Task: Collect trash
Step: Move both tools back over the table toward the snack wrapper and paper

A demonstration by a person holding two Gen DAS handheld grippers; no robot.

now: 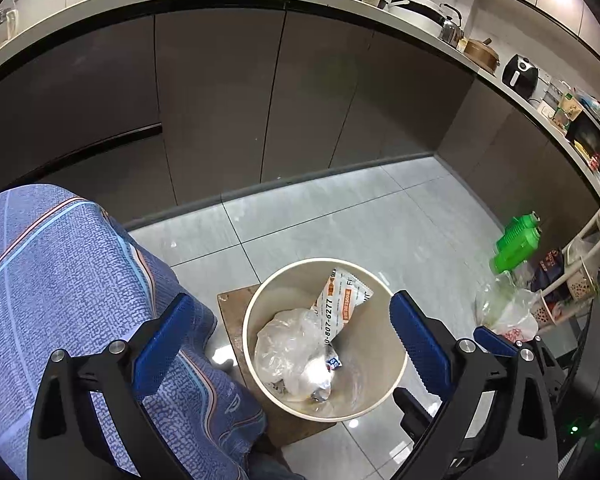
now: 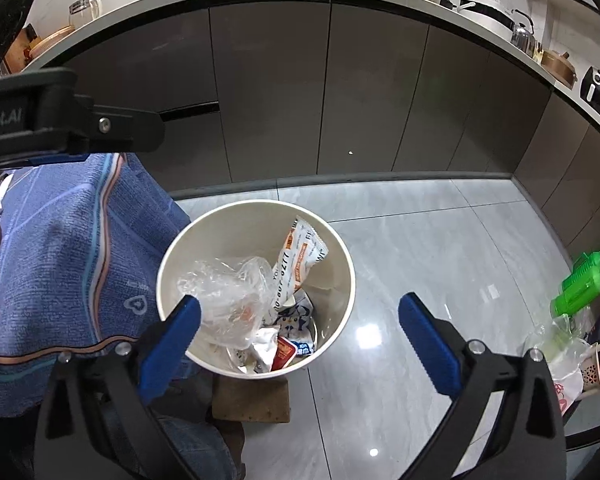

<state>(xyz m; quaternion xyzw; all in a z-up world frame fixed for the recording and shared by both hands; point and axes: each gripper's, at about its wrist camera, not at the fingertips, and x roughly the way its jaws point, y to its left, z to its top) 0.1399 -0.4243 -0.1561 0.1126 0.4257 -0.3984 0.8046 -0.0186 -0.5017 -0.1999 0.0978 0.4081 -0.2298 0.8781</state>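
A round white bin (image 1: 374,364) (image 2: 340,248) stands on the tiled floor. Inside it lie a crumpled clear plastic bag (image 1: 288,344) (image 2: 232,300), a white-and-orange printed wrapper (image 1: 340,304) (image 2: 300,256) and small packets (image 2: 288,350). My left gripper (image 1: 292,298) hangs open above the bin, its blue pads wide apart and nothing between them. My right gripper (image 2: 300,300) is likewise open over the bin and holds nothing. One blue finger of the right gripper (image 1: 496,342) shows in the left wrist view. The left gripper's black body (image 2: 60,120) shows at the upper left of the right wrist view.
A blue patterned cloth (image 1: 60,280) (image 2: 68,256) hangs close to the bin's left side. A brown board (image 1: 236,320) (image 2: 252,400) lies under the bin. Green bottles (image 1: 516,244) (image 2: 580,284), plastic bags (image 1: 504,312) and a rack stand at right. Dark cabinets (image 1: 220,100) run behind.
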